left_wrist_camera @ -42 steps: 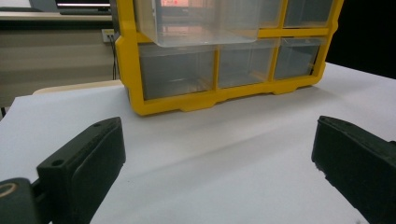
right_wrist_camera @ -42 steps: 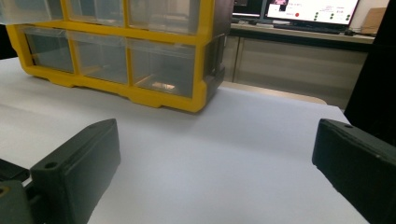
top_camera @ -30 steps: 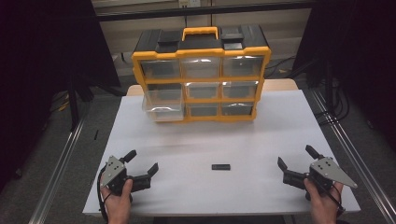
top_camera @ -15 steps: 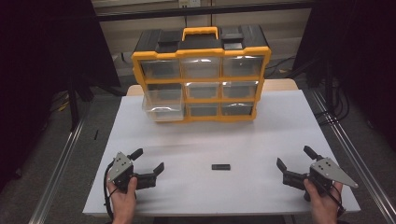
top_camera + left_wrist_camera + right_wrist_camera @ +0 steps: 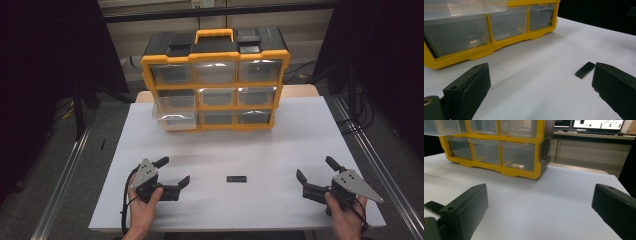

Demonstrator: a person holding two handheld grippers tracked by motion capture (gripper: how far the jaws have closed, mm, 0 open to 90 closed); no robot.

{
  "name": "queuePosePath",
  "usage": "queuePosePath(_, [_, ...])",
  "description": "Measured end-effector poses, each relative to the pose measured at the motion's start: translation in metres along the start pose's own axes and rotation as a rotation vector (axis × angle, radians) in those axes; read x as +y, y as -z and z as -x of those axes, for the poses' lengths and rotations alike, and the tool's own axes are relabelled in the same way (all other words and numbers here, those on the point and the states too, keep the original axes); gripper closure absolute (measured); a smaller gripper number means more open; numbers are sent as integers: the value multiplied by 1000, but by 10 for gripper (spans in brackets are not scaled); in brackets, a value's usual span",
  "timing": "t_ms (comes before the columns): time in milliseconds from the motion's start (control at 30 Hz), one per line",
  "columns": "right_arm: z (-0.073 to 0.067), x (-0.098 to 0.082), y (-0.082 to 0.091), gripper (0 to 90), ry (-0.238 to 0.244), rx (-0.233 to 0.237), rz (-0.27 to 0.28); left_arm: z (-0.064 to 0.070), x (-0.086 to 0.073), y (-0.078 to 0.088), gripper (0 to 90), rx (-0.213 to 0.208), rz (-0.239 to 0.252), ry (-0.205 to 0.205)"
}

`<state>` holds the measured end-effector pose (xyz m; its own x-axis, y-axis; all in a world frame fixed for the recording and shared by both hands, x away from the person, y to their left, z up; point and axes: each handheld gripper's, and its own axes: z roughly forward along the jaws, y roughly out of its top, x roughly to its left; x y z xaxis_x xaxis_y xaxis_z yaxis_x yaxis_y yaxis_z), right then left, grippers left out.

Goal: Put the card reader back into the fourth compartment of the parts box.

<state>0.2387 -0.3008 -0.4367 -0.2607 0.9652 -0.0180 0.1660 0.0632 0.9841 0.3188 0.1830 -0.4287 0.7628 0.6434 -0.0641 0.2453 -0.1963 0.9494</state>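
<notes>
Gaping wide with nothing between them, the two black jaws of the left gripper hang just above the white tabletop near its front left, held in the person's left hand. In the left gripper view those same jaws stand far apart at either side, and the small flat black rectangular piece lies on the bare white surface just beside the tip of the jaw on that view's right, not touching it as far as I can tell. From above, that small black piece rests flat on the table between the two grippers, nearer the left one and well apart from the right. The right gripper, gripped in the person's right hand at the front right of the table, also has its jaws spread wide and holds nothing. Farther back, at the table's rear edge, stands the yellow-framed plastic organiser cabinet with clear drawers and a black top, upright with its drawer fronts facing the person. Its clear drawer at the left of the middle row is pulled partway out, sagging lower than its neighbours.
</notes>
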Motion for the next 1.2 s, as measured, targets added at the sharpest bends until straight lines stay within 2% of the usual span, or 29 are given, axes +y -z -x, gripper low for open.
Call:
queuePosePath(33, [0, 0, 0, 7, 0, 0, 0, 0, 0, 0, 21, 0, 0, 0])
queuePosePath(100, [0, 0, 0, 7, 2, 5, 2, 3, 3, -7, 18, -34, -15, -27])
queuePosePath(133, [0, 0, 0, 7, 2, 5, 2, 3, 3, -7, 23, -34, -15, -27])
queuePosePath(167, [0, 0, 0, 7, 1, 8, 3, 5, 4, -11, 23, -68, -23, -31])
queuePosePath(200, [-1, 1, 0, 6, 1, 13, 6, 7, 5, -13, 22, -74, -32, -48])
queuePosePath(267, [-1, 0, -1, 5, 4, 15, 0, 12, 6, -22, 22, -136, -56, -61])
queuePosePath(333, [-1, 1, -1, 4, 1, 22, 2, 16, 9, -27, 22, -128, -63, -58])
queuePosePath(367, [-1, 1, -1, 4, 2, 25, 4, 16, 10, -29, 22, -140, -74, -62])
queuePosePath(400, [-1, 1, -1, 4, 2, 29, 0, 16, 12, -31, 22, -179, -87, -59])
queuePosePath(433, [-1, 0, -2, 4, 2, 27, -1, 18, 13, -33, 20, -175, -103, -59])
queuePosePath(467, [-1, 0, -2, 4, 2, 25, -2, 18, 14, -36, 20, -198, -108, -64])
queuePosePath(500, [-1, 0, -2, 4, 2, 25, -2, 18, 14, -36, 22, -198, -108, -64])
queuePosePath(567, [-1, 0, -2, 4, 2, 24, -3, 20, 17, -41, 23, -177, -133, -94])
queuePosePath(667, [-1, 0, -2, 4, 1, 27, -1, 21, 23, -46, 23, -171, -136, -94])
queuePosePath(700, [-1, 0, -2, 3, 2, 26, 0, 21, 25, -48, 24, -185, -135, -95])
queuePosePath(767, [-1, 0, -2, 2, 4, 28, 0, 22, 28, -50, 42, -186, -143, -93])
queuePosePath(833, [-2, 0, -2, 3, 5, 34, 2, 26, 35, -56, 60, -195, -193, -130])
queuePosePath(867, [-2, 0, -2, 3, 5, 34, 2, 26, 35, -56, 59, -195, -193, -130])
queuePosePath(900, [-2, 0, -2, 2, 7, 34, 2, 26, 37, -61, 61, -241, -218, -127])
queuePosePath(967, [-1, 0, -3, 2, 6, 34, 2, 28, 38, -66, 65, -267, -234, -117])
queuePosePath(1000, [-1, 0, -3, 2, 5, 32, 0, 28, 38, -66, 68, -267, -234, -117])
queuePosePath(1033, [-1, 0, -3, 2, 7, 31, -1, 29, 39, -74, 83, -335, -291, -116])
queuePosePath(1067, [-1, 0, -3, 2, 6, 33, 0, 30, 40, -78, 93, -357, -307, -108])
queuePosePath(1133, [-1, 0, -3, 2, 7, 35, -3, 32, 40, -82, 94, -360, -311, -120])
queuePosePath(1200, [-1, 0, -3, 2, 6, 34, -6, 34, 41, -88, 97, -361, -336, -155])
